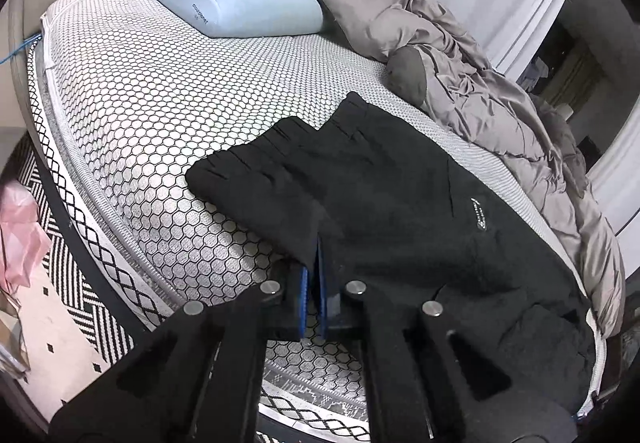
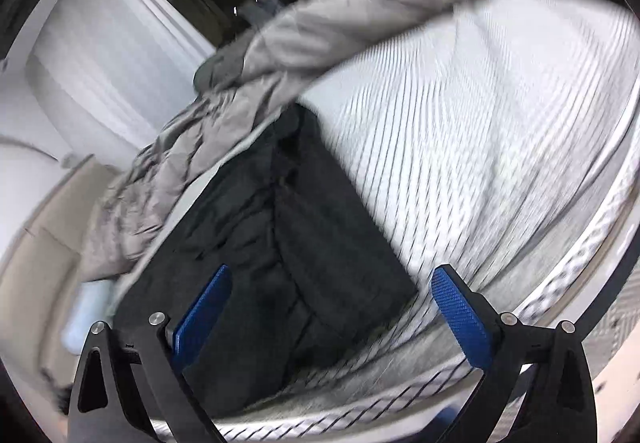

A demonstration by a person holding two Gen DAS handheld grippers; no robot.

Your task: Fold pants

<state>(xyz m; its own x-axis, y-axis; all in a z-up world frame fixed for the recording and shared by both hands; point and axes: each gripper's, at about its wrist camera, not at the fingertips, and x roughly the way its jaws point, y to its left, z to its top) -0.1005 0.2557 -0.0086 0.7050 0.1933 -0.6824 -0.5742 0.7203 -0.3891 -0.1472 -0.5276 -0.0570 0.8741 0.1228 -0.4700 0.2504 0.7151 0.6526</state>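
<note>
Both hand-held tools are matte black plastic. The left gripper (image 1: 314,279) has two jointed black arms with triangular cut-outs, four round silver pins at the joints, and thin blue pads (image 1: 304,295) lining its fingers. The right gripper (image 2: 332,307) is built alike: black linkage arms, silver pins, triangular openings, and bright blue fingers (image 2: 460,313) with a fine knurled, cross-hatched surface.

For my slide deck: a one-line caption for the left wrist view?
Left gripper shut on the edge of black pants lying on a mattress.
</note>
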